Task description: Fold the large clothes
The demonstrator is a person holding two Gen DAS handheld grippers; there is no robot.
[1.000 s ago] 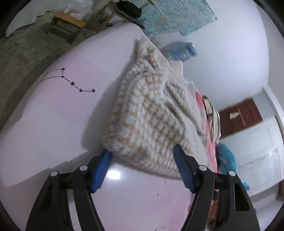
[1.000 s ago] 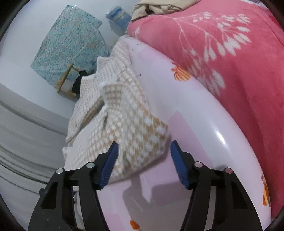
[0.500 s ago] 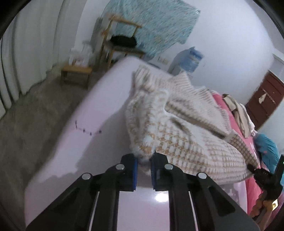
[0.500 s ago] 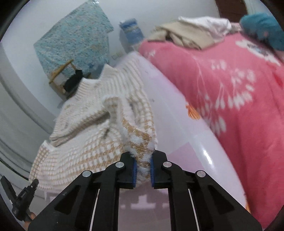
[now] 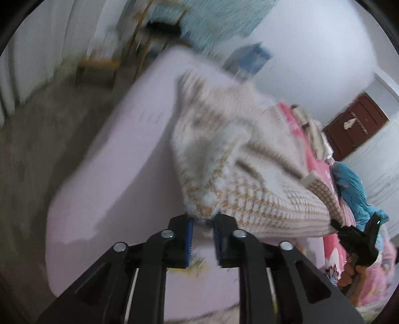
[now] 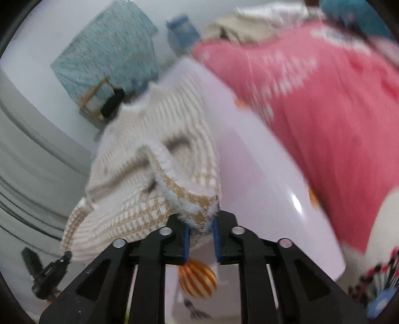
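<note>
A cream and tan checked knit sweater lies on a pale pink bed sheet, with its near edge lifted. My left gripper is shut on one near corner of the sweater. My right gripper is shut on the other near corner of the sweater. The right gripper also shows at the right edge of the left wrist view, and the left gripper at the lower left of the right wrist view. Both views are motion-blurred.
A pink floral blanket covers the bed to the right of the sweater, with piled clothes and a teal item beyond. A wooden stool and a chair stand on the floor left of the bed. A brown door is at the back right.
Both grippers closed on the sweater's near corners about half a second ago. They have since lifted and pulled the sweater's edge up and toward me.
</note>
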